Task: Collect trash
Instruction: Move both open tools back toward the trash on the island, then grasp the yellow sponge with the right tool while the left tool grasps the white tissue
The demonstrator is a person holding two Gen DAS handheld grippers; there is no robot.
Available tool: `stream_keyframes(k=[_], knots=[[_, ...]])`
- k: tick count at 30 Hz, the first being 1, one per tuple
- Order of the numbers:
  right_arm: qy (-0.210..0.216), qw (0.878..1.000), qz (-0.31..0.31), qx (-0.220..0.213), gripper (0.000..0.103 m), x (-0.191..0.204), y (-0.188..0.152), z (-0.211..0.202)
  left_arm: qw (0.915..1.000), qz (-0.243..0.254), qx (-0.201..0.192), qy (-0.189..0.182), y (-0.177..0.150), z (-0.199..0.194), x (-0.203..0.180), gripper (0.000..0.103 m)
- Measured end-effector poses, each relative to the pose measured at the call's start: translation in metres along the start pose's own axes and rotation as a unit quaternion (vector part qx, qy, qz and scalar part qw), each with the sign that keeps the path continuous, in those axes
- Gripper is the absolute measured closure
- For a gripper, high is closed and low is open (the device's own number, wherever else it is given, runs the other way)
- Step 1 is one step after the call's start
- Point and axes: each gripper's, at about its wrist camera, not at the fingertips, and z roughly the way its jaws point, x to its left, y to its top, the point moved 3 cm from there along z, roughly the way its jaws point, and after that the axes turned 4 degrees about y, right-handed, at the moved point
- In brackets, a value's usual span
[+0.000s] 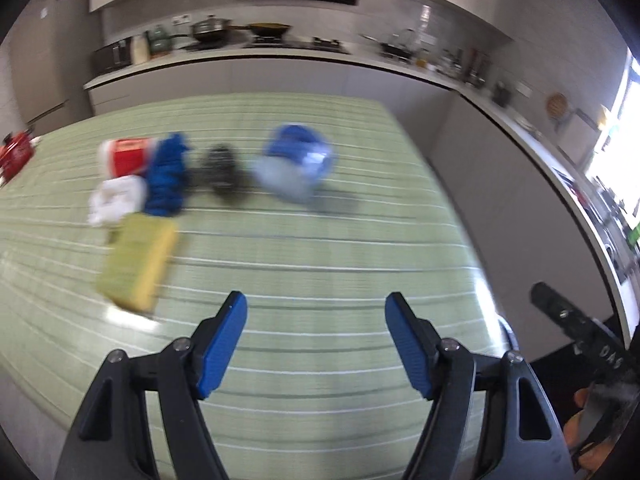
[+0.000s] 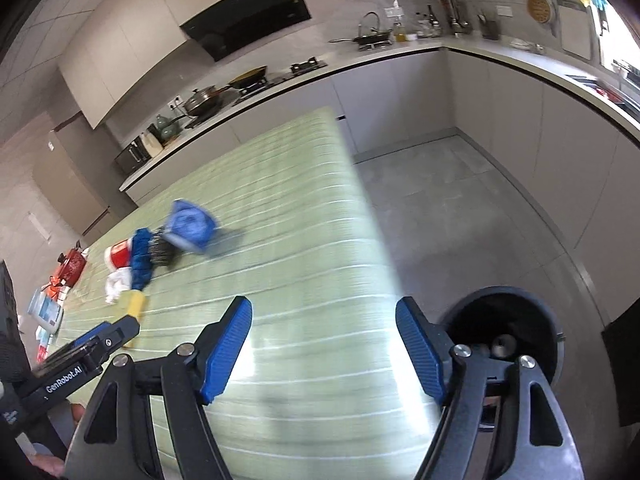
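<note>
Trash lies in a blurred cluster on the green striped tablecloth (image 1: 320, 240): a red-and-white cup (image 1: 126, 156), a blue crumpled piece (image 1: 168, 176), white crumpled paper (image 1: 116, 198), a yellow sponge (image 1: 138, 264), a black lump (image 1: 222, 172) and a blue-and-clear plastic wrapper (image 1: 298, 164). My left gripper (image 1: 315, 298) hangs open above the near part of the cloth, short of the cluster, with nothing between its blue pads. My right gripper (image 2: 323, 302) is open and empty over the table's right edge. A black trash bin (image 2: 520, 312) stands on the floor just right of it.
Kitchen counters with pans and a stove run along the back and right walls. A red kettle-like object (image 2: 72, 266) and a white container (image 2: 44, 310) sit at the table's far left. Grey floor (image 2: 460, 220) lies between the table and the cabinets. The left gripper's body (image 2: 100, 340) shows at lower left.
</note>
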Motion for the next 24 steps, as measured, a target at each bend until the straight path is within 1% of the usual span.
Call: stream_keyframes(k=[1, 2, 5, 11, 16, 19, 22, 24], knots=[[0.001, 1.000, -0.003, 0.000, 0.027, 0.015, -0.003, 0.005, 1.0000, -0.004, 0.000, 0.003, 0.000, 0.001, 0.010, 0.030], [0.004, 1.000, -0.008, 0.001, 0.027, 0.035, -0.006, 0.013, 0.9999, -0.010, 0.000, 0.009, 0.000, 0.002, 0.030, 0.030], [0.011, 1.000, -0.019, 0.011, 0.027, 0.078, -0.017, 0.032, 0.9996, -0.022, 0.005, 0.019, 0.001, 0.007, 0.072, 0.030], [0.024, 0.998, -0.050, 0.035, 0.027, 0.144, -0.028, 0.064, 0.9976, -0.049, 0.008, 0.047, 0.007, 0.015, 0.138, 0.030], [0.041, 0.994, -0.088, 0.046, 0.026, 0.179, -0.027, 0.088, 0.9941, -0.084, 0.008, 0.069, 0.012, 0.026, 0.181, 0.030], [0.069, 0.991, -0.096, 0.064, 0.026, 0.199, -0.030, 0.112, 0.9913, -0.102, 0.013, 0.083, 0.013, 0.028, 0.200, 0.030], [0.090, 0.988, -0.102, 0.079, 0.026, 0.220, -0.037, 0.128, 0.9907, -0.092, 0.008, 0.100, 0.018, 0.029, 0.211, 0.030], [0.096, 0.986, -0.109, 0.086, 0.026, 0.235, -0.043, 0.137, 0.9902, -0.094, 0.006, 0.103, 0.021, 0.029, 0.217, 0.030]])
